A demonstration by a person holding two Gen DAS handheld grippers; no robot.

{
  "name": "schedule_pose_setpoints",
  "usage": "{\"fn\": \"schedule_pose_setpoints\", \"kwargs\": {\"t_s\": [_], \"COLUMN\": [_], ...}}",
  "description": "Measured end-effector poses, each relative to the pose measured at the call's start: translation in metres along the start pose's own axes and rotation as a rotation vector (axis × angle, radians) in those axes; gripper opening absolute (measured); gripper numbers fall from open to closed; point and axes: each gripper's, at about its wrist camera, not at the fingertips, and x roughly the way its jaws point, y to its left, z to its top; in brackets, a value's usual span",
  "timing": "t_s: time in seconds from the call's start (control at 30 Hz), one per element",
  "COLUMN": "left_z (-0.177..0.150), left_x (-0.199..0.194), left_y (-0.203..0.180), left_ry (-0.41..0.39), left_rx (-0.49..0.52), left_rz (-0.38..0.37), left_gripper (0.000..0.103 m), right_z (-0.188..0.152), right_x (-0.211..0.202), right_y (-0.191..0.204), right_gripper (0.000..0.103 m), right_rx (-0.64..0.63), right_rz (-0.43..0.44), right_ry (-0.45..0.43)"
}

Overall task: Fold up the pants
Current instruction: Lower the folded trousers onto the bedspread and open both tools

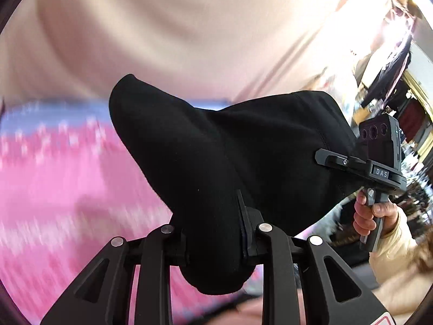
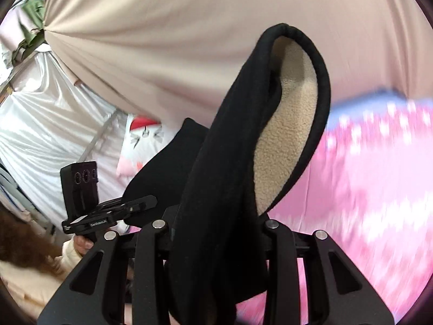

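Observation:
Black pants (image 1: pixel 222 157) with a beige fleece lining (image 2: pixel 284 146) hang stretched in the air between both grippers, above a pink patterned bedspread (image 1: pixel 59 178). My left gripper (image 1: pixel 216 243) is shut on a thick bunch of the black cloth, which bulges out under the fingers. My right gripper (image 2: pixel 219 233) is shut on another part of the pants (image 2: pixel 216 189), whose edge stands up and curls over, showing the lining. In the left wrist view the right gripper (image 1: pixel 338 161) grips the cloth's far right end. The left gripper (image 2: pixel 140 203) appears at the left of the right wrist view.
A beige curtain (image 1: pixel 176 32) fills the background. White satin drapes (image 2: pixel 48 124) and a white cushion with a printed face (image 2: pixel 140 140) lie at the left. A cluttered, brightly lit room corner (image 1: pixel 400 86) is at the right. A person's hand (image 1: pixel 370 214) and cream sleeve (image 1: pixel 392 246) hold the right gripper's handle.

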Motion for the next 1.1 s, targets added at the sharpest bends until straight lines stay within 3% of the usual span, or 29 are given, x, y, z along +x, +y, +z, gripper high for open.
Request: {"fn": "schedule_pose_setpoints", "kwargs": {"t_s": [0.17, 0.2, 0.23, 0.3, 0.37, 0.4, 0.43, 0.47, 0.5, 0.53, 0.57, 0.7, 0.83, 0.93, 1.1], "left_z": [0.059, 0.069, 0.074, 0.074, 0.057, 0.039, 0.024, 0.009, -0.006, -0.017, -0.026, -0.038, -0.032, -0.028, -0.022], "left_x": [0.040, 0.061, 0.079, 0.126, 0.178, 0.210, 0.230, 0.242, 0.243, 0.230, 0.208, 0.155, 0.136, 0.142, 0.150], "left_y": [0.031, 0.046, 0.058, 0.088, 0.134, 0.163, 0.183, 0.201, 0.216, 0.221, 0.221, 0.198, 0.158, 0.130, 0.088], "left_ry": [-0.088, -0.084, -0.070, -0.040, 0.020, 0.073, 0.129, 0.187, 0.217, 0.183, 0.141, 0.120, 0.136, 0.147, 0.140], "left_rx": [0.060, 0.066, 0.066, 0.044, -0.015, -0.055, -0.082, -0.124, -0.171, -0.204, -0.219, -0.162, -0.093, -0.036, -0.070], "left_rz": [0.073, 0.096, 0.115, 0.178, 0.281, 0.370, 0.442, 0.517, 0.540, 0.510, 0.534, 0.689, 0.770, 0.806, 0.760], "left_gripper": [0.022, 0.022, 0.023, 0.031, 0.044, 0.044, 0.039, 0.031, 0.034, 0.037, 0.037, 0.036, 0.046, 0.046, 0.046], "right_z": [0.040, 0.041, 0.038, 0.022, -0.009, -0.023, -0.041, -0.052, -0.063, -0.076, -0.084, -0.109, -0.119, -0.124, -0.125], "right_x": [0.076, 0.096, 0.125, 0.166, 0.189, 0.187, 0.171, 0.158, 0.142, 0.125, 0.115, 0.087, 0.095, 0.100, 0.095], "right_y": [-0.067, -0.089, -0.119, -0.178, -0.238, -0.253, -0.259, -0.257, -0.250, -0.238, -0.227, -0.185, -0.144, -0.115, -0.085], "right_gripper": [0.034, 0.043, 0.058, 0.076, 0.073, 0.065, 0.065, 0.065, 0.065, 0.065, 0.066, 0.067, 0.071, 0.071, 0.073], "right_rx": [0.028, 0.045, 0.070, 0.154, 0.298, 0.353, 0.390, 0.398, 0.388, 0.364, 0.349, 0.265, 0.173, 0.101, 0.008], "right_rz": [-0.014, -0.038, -0.086, -0.255, -0.425, -0.460, -0.450, -0.445, -0.456, -0.490, -0.513, -0.549, -0.532, -0.506, -0.467], "right_ry": [-0.031, -0.032, -0.015, 0.023, 0.081, 0.091, 0.056, 0.026, 0.010, 0.014, 0.023, 0.076, 0.142, 0.158, 0.153]}}
